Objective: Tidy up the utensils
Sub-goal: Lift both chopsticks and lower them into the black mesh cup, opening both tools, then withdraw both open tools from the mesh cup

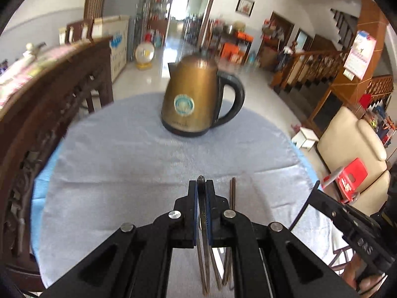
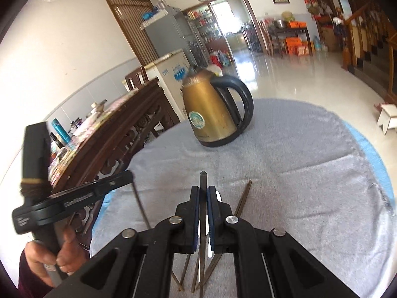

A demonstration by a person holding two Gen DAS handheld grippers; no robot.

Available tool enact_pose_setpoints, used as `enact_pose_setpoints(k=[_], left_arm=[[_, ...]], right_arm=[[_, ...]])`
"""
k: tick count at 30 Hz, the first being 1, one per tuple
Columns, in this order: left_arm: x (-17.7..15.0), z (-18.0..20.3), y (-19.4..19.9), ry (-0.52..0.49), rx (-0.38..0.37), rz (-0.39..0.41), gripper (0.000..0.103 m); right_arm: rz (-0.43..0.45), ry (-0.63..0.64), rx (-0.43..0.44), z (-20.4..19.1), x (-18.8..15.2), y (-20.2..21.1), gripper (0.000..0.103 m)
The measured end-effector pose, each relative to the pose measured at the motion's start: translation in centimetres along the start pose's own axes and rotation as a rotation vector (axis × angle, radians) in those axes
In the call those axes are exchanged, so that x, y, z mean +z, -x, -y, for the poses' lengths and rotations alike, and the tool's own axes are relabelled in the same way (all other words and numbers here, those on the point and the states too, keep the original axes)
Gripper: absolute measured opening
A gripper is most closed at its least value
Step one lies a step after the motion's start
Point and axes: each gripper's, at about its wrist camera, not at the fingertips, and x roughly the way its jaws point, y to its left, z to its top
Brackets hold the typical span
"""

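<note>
I have both hand-held grippers low over the bench, which is covered by a pale grey towel. The left hand-held gripper is pinching a dark chopstick between its blue pads, the tip poking out at lower centre of the left wrist view. The right hand-held gripper is likewise pressed onto a dark chopstick, its end showing just above the fingertips.

More chopsticks lie loose on the towel just beside and under the fingers, fanned at odd angles at the bottom of the right wrist view. I judge each stick is held near one end so it can be carried and laid parallel with its mates.

A brass-coloured kettle stands upright at mid-frame, well apart from the sticks, so it shouldn't obstruct me. The gathering looks barely begun.
</note>
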Motion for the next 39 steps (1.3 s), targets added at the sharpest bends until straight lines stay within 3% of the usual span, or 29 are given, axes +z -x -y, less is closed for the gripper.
enact_pose_setpoints(k=[4, 12, 24, 31, 39], left_arm=[[-1.5, -0.1, 4.0, 0.004, 0.004, 0.088, 0.006], [-2.4, 0.6, 10.4, -0.014, -0.012, 0.188, 0.005], [-3.7, 3.1, 19.6, -0.084, -0.093, 0.283, 0.005], [-5.5, 3.9, 21.9, -0.1, -0.14, 0.282, 0.005], [-7.8, 3.9, 20.1, -0.079, -0.158, 0.223, 0.005]], right_arm=[[0.064, 0.039, -0.034, -1.5, -0.7, 2.9, 0.007], [0.159, 0.064, -0.049, -4.0, -1.6, 8.2, 0.007], [0.309, 0.09, -0.003, -7.2, -1.4, 17.4, 0.007], [0.306, 0.129, 0.04, -9.4, -2.8, 20.1, 0.007], [0.224, 0.165, 0.024, -10.1, -5.7, 18.4, 0.007]])
